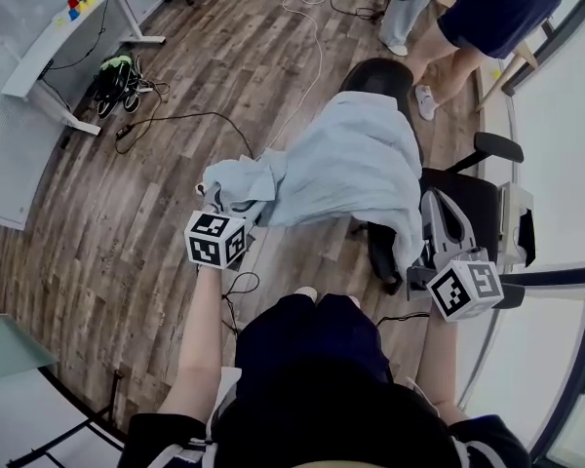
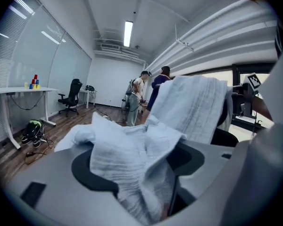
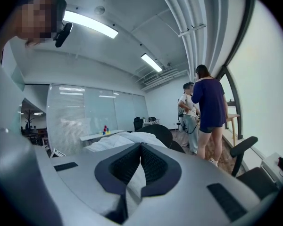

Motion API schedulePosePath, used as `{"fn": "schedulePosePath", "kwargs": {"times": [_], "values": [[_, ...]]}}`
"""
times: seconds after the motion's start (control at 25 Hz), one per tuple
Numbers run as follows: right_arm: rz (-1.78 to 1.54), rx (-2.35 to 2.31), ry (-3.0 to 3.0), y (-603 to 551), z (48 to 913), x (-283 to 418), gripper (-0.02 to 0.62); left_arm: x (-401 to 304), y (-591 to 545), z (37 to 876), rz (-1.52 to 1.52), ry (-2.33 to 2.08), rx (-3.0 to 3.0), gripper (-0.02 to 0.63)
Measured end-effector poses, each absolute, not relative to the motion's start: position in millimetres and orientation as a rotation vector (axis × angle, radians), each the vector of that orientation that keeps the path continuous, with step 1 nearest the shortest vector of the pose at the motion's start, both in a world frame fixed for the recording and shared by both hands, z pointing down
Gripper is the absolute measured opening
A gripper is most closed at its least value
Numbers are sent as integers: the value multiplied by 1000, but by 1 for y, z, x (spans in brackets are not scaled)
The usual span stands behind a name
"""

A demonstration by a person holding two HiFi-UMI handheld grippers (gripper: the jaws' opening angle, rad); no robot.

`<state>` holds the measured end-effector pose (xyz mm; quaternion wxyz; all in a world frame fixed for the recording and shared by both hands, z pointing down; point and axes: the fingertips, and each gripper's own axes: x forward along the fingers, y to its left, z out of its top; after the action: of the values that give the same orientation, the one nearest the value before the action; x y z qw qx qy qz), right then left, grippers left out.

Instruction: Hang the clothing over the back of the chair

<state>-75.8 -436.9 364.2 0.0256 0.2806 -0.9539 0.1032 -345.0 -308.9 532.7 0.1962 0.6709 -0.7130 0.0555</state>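
Observation:
A pale blue piece of clothing (image 1: 356, 159) lies draped over the back of a black office chair (image 1: 378, 74). Its loose left end (image 1: 236, 178) reaches out to my left gripper (image 1: 229, 205). In the left gripper view that gripper (image 2: 137, 166) has its jaws wide apart, and a bunch of the cloth (image 2: 132, 159) rests loosely between them. My right gripper (image 1: 431, 203) is beside the chair's seat at the cloth's right edge. In the right gripper view (image 3: 140, 149) its jaws meet at the tips with a strip of pale cloth (image 3: 132, 185) pinched between them.
Two people (image 1: 483, 18) stand beyond the chair by a small table. A white desk (image 1: 63, 32) with coloured cups stands at the far left, with a bag (image 1: 117, 74) and cables (image 1: 185, 117) on the wooden floor. The chair's armrest (image 1: 497, 146) sticks out toward the window wall on the right.

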Motion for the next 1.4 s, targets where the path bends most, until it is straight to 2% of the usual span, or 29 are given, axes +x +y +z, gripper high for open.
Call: {"fn": "schedulePosePath", "kwargs": {"times": [0.08,0.2,0.76,1.4], "values": [[324,881,-2946,-433,369,-72,27,-333,-305,547,191,-1943,1927,345],[338,895,-2941,-428,375,-69,27,-321,-298,566,209,-1906,1943,357],[385,823,-2932,-379,390,-37,27,-259,-240,614,240,-1828,1850,360],[401,814,-2936,-292,391,43,28,-174,-177,577,107,-1855,1887,360]]}}
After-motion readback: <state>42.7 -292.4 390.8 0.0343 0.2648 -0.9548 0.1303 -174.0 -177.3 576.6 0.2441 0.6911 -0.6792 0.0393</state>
